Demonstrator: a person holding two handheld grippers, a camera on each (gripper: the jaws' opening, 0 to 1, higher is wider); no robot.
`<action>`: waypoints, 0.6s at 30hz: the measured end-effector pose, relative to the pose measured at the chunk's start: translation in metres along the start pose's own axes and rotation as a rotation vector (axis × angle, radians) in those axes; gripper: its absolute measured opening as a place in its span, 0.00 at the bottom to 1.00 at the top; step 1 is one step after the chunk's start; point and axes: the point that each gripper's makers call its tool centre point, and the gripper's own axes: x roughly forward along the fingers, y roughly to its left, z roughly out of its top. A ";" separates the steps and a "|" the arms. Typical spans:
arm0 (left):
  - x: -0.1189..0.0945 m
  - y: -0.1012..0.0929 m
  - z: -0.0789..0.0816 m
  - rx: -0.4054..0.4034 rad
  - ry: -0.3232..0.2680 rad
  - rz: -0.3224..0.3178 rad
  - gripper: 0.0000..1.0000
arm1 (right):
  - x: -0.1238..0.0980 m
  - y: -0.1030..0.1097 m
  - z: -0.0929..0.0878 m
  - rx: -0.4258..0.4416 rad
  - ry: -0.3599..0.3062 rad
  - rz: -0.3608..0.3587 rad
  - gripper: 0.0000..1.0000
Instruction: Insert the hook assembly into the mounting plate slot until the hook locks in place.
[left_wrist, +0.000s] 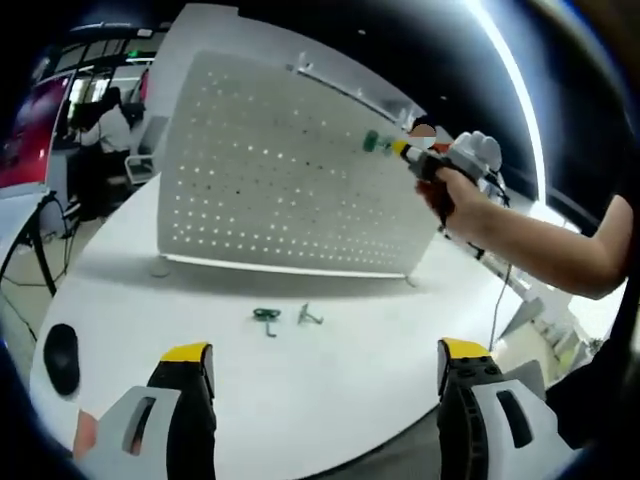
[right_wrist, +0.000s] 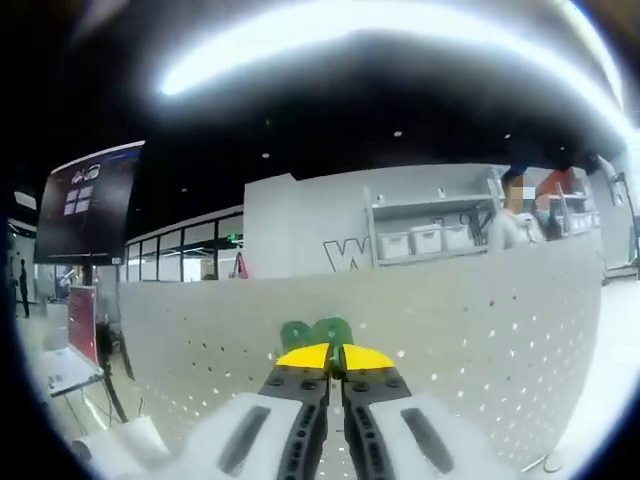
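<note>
Right claw pinching green hook — at pegboard.

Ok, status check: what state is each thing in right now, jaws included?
Left gripper: jaws open, empty, above the table.
Right gripper: jaws shut on green hook, held at the pegboard.
Pegboard: upright on the table.
Two spare hooks: lying loose on the table before the pegboard.

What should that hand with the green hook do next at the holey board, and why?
Probably ease the green hook forward into a hole of the pegboard. The right gripper is shut on it right in front of the board's upper edge, while two more hooks lie on the white table.
</note>
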 end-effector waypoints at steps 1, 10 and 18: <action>0.001 -0.001 0.000 -0.003 0.002 -0.002 0.94 | 0.001 -0.001 0.000 0.002 0.000 0.000 0.00; 0.003 0.000 0.001 -0.006 0.010 -0.005 0.92 | 0.007 -0.008 -0.001 -0.002 -0.007 -0.025 0.00; 0.002 0.005 0.000 -0.009 0.019 0.006 0.92 | 0.007 -0.010 0.000 0.003 -0.026 -0.042 0.00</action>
